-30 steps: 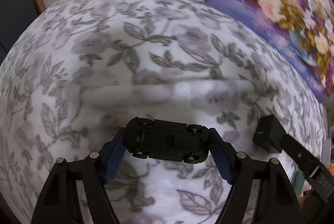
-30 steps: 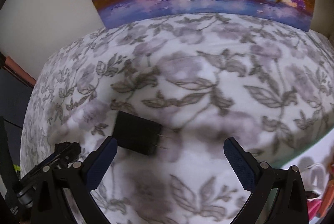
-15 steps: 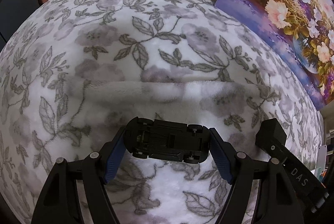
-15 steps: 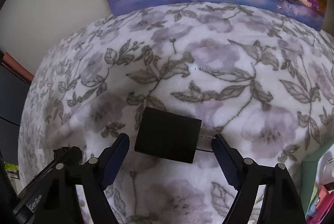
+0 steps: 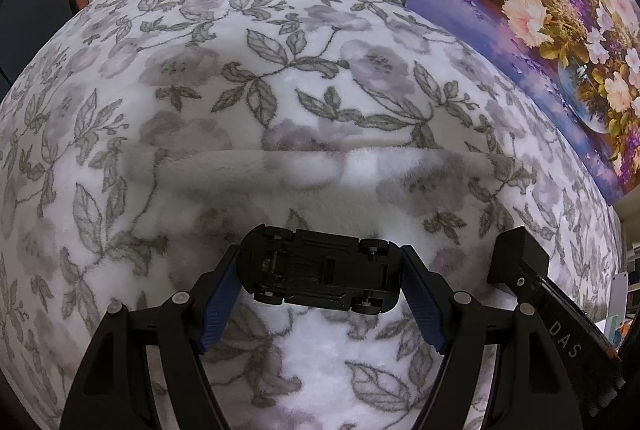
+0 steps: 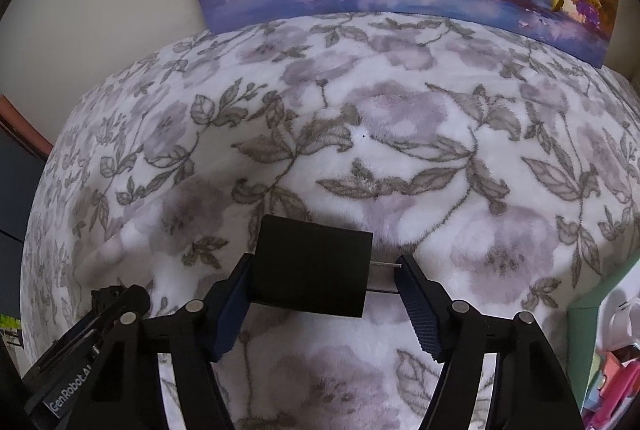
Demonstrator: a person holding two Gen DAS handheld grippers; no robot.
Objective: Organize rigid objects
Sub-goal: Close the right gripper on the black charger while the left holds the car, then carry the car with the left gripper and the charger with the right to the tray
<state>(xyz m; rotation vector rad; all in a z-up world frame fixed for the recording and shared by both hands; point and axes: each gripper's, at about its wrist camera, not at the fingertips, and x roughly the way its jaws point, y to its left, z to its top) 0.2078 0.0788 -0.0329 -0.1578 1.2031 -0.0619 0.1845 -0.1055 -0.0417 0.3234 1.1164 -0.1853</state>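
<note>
Right now you are pinching the toy car [image 5: 320,276] end to end, underside up, in your left tool [image 5: 322,294], while your right tool [image 6: 322,286] is clamping the black charger [image 6: 312,264] by body and prongs, both just above the floral blanket [image 6: 400,117] for placing.

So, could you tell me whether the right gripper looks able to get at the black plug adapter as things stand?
Probably yes: the right gripper already brackets the black plug adapter, one finger on its body, the other at its metal prongs, nothing between.
</note>
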